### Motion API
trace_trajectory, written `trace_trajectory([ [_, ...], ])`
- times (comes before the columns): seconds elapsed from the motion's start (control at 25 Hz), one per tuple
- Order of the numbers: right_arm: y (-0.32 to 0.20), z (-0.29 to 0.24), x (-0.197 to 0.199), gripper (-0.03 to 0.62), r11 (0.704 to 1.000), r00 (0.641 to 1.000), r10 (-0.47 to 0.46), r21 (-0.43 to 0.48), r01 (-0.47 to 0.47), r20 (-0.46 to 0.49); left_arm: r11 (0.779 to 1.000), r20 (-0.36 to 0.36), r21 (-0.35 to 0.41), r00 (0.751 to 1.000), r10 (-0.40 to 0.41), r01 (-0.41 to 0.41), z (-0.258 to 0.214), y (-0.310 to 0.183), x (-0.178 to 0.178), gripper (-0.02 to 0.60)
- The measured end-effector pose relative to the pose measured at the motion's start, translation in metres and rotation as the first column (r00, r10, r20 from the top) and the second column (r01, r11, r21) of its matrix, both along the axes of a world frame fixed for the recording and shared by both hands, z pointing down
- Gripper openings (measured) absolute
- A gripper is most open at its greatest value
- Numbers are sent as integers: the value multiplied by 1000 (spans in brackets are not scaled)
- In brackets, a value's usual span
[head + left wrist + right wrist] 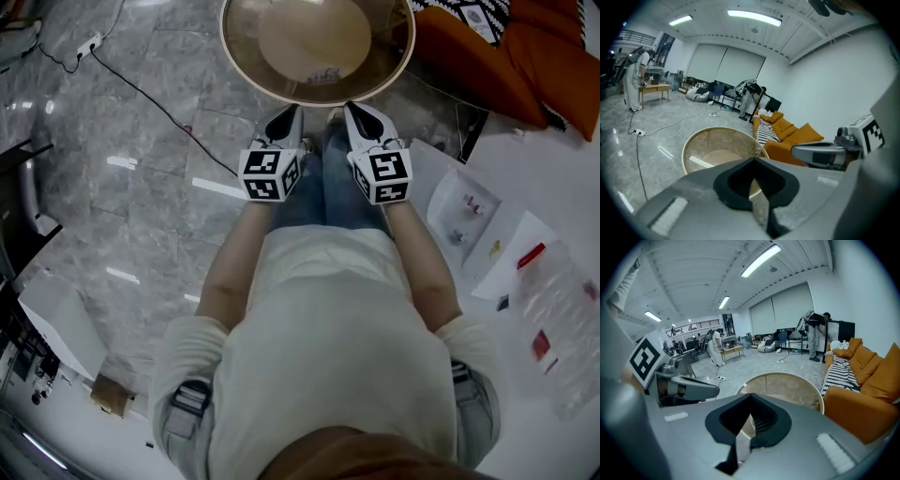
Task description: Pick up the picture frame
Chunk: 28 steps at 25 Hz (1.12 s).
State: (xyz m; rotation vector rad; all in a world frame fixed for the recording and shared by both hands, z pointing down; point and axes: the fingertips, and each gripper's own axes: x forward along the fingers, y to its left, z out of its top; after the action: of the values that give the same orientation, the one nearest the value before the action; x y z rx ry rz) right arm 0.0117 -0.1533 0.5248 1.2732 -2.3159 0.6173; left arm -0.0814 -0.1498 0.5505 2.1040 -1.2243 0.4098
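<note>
Closed and empty, left gripper [287,119] and right gripper [360,116] sit side by side before round glass-topped counter [246,58]; picture frame unseen, likely staging.

Cool, even light falls from long ceiling tubes [754,17], which are slightly blown out in both gripper views, and it comes back as short white streaks of glare on the polished grey floor [217,187] in the head view. Shadows are soft and faint. Both gripper views bend strongly toward dark, rounded edges, and the left gripper [752,160], close to its lens, looks soft.
</note>
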Motion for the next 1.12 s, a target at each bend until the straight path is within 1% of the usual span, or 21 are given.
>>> trace_trajectory([
  [0.32,-26,72,14,-1,997,999,-28,-66,26,-28,997,32,-71,999,-18,20,68,-16,14,0],
  [0.68,-44,152,21,0,989,997,-30,-146,21,-64,991,77,-132,997,-2,12,139,-33,14,1],
  [0.8,-45,175,22,1,982,998,-40,-188,31,-44,989,82,-150,996,22,-10,161,-38,17,6],
  [0.84,-44,183,20,34,978,998,-51,-205,44,-29,987,82,-158,996,36,-22,169,-39,20,21],
  [0.88,-44,190,19,71,974,998,-65,-219,59,-18,985,84,-167,995,49,-34,177,-40,22,50],
  [0.96,-45,203,18,88,969,996,-92,-230,86,-15,981,100,-187,992,71,-52,193,-42,27,115],
  [1.0,-46,209,17,111,967,994,-106,-234,98,-20,979,108,-197,991,83,-60,201,-42,29,147],
  [1.12,-50,229,15,154,959,990,-136,-254,124,-29,971,114,-221,987,116,-89,222,-44,34,213],
])
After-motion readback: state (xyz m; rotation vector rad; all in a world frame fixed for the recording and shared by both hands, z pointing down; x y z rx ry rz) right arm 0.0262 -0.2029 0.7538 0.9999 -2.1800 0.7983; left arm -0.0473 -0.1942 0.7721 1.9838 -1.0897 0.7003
